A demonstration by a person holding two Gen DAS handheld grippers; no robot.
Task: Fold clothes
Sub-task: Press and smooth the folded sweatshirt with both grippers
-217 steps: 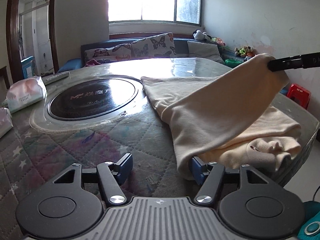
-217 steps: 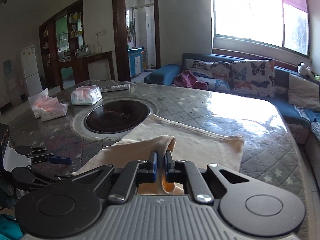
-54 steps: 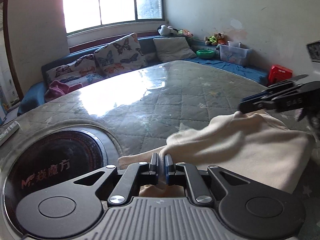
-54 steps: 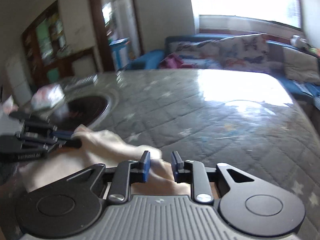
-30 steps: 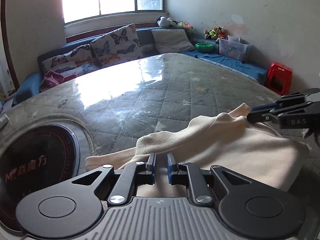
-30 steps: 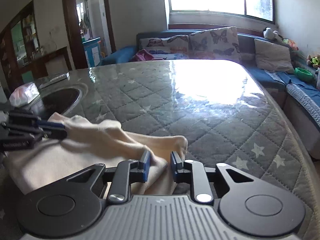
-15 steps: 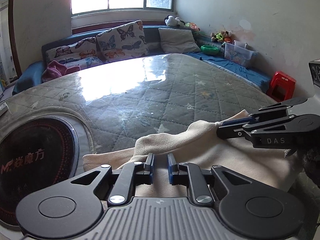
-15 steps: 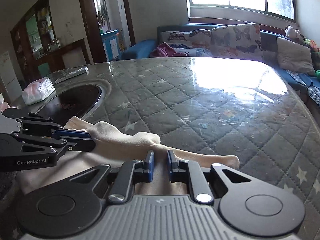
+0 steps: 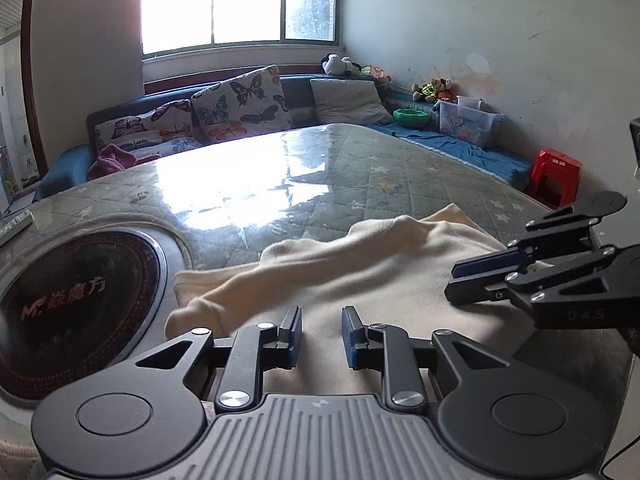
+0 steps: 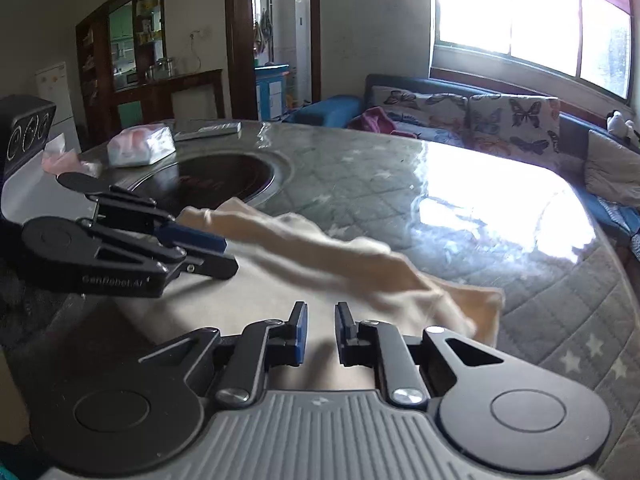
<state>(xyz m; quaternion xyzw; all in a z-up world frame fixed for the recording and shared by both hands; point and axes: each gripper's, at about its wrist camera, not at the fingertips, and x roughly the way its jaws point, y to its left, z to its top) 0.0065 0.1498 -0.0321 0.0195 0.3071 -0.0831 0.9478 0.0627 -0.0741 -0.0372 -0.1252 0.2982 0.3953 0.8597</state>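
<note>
A cream garment [image 9: 380, 264] lies folded on the quilted table [image 9: 360, 176], with a raised fold running along its far edge. My left gripper [image 9: 320, 336] hovers just above the near part of the cloth. Its jaws are opening and nothing is between the blue pads. The right gripper [image 9: 454, 282] reaches in from the right, low over the cloth. In the right wrist view the garment [image 10: 360, 268] looks blurred. There my right gripper [image 10: 320, 332] stands a little apart over it, gripping nothing, while the left gripper [image 10: 230, 256] comes in from the left.
A round black hob [image 9: 68, 296] is set into the table left of the garment. Tissue packs [image 10: 140, 146] and a remote [image 10: 208, 130] lie beyond the hob [image 10: 212, 180]. A sofa with butterfly cushions [image 9: 240, 104] runs behind the table. A red stool [image 9: 556, 176] stands off the right edge.
Both grippers have let go of the garment's fold and drawn back toward the near edge. The left jaws have widened. The fold now rests on the table ahead of them.
</note>
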